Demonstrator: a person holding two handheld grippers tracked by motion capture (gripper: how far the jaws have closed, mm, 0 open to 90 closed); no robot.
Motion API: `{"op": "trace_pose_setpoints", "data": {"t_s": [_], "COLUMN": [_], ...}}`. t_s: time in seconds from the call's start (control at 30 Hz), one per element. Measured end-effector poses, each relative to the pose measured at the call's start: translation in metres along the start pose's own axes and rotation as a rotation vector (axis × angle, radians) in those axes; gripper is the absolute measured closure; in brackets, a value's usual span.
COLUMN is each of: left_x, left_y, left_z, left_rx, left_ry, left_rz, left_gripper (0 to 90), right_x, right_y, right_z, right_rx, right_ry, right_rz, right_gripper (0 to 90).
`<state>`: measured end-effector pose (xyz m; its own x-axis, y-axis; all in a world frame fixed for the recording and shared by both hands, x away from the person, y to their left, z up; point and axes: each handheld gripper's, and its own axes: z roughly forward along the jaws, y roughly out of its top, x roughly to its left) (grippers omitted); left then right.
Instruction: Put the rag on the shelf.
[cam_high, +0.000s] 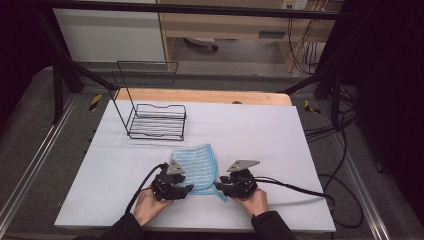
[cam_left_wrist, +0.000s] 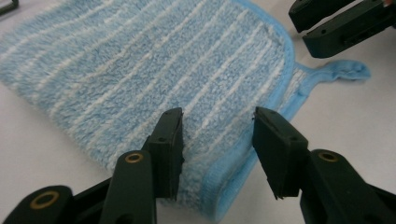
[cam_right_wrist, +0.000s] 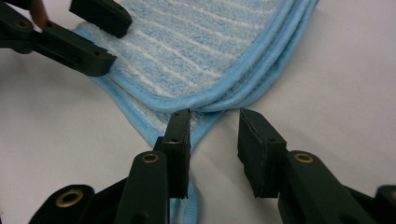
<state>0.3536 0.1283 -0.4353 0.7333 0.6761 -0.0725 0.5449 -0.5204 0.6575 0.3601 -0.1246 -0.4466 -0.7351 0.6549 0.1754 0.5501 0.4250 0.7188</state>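
White tabletop (cam_high: 260, 135) fills a dim workroom, giving flat support to a black wire rack (cam_high: 156, 121) standing well back and a folded blue striped towel (cam_high: 197, 167) lying at the near edge, within reach. Left gripper (cam_left_wrist: 218, 140) straddles the towel's near hem with its jaws part-open and one pad touching the pile, not yet pinching. Right gripper (cam_right_wrist: 214, 140) likewise stands part-open over the towel's corner (cam_right_wrist: 196, 126), poised to take the stacked edges together for a lift or fold.

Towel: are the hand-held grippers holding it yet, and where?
Not yet. The left hand-held gripper straddles the towel's near edge, and the right hand-held gripper straddles its corner; both sets of jaws stand apart, unclamped.
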Motion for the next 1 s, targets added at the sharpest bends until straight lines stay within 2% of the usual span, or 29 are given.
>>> {"op": "trace_pose_setpoints", "data": {"t_s": [0.27, 0.5, 0.57, 0.63, 0.67, 0.73, 0.8, 0.9, 1.0], "left_x": [-0.001, -0.005, -0.005, -0.005, -0.004, -0.001, 0.001, 0.003, 0.006], "left_y": [0.000, 0.002, 0.003, 0.003, 0.003, 0.003, 0.003, 0.003, 0.002], "left_z": [0.006, 0.008, 0.008, 0.008, 0.007, 0.006, 0.004, 0.000, -0.005], "left_rx": [0.009, 0.021, 0.021, 0.023, 0.022, 0.017, 0.012, 0.016, 0.015], "left_ry": [0.032, 0.064, 0.071, 0.065, 0.059, 0.041, 0.029, 0.023, 0.002], "left_rz": [0.028, 0.039, 0.040, 0.044, 0.044, 0.037, 0.035, 0.055, 0.056], "left_gripper": [67.4, 73.1, 75.9, 79.1, 80.6, 82.4, 83.7, 84.3, 84.5], "right_x": [0.002, 0.003, 0.006, 0.008, 0.009, 0.007, 0.007, 0.005, 0.005], "right_y": [-0.003, -0.002, -0.001, -0.002, -0.002, -0.001, 0.000, 0.001, 0.002], "right_z": [0.007, 0.011, 0.013, 0.015, 0.015, 0.015, 0.015, 0.015, 0.013], "right_rx": [0.014, -0.002, -0.004, -0.010, -0.014, -0.001, 0.004, 0.009, 0.008], "right_ry": [0.010, 0.015, 0.010, 0.003, -0.003, 0.014, 0.025, 0.032, 0.031], "right_rz": [0.019, 0.042, 0.029, 0.020, 0.032, 0.044, 0.058, 0.056, 0.058], "right_gripper": [68.9, 69.1, 71.6, 77.4, 80.7, 85.8, 88.4, 88.9, 88.9]}}
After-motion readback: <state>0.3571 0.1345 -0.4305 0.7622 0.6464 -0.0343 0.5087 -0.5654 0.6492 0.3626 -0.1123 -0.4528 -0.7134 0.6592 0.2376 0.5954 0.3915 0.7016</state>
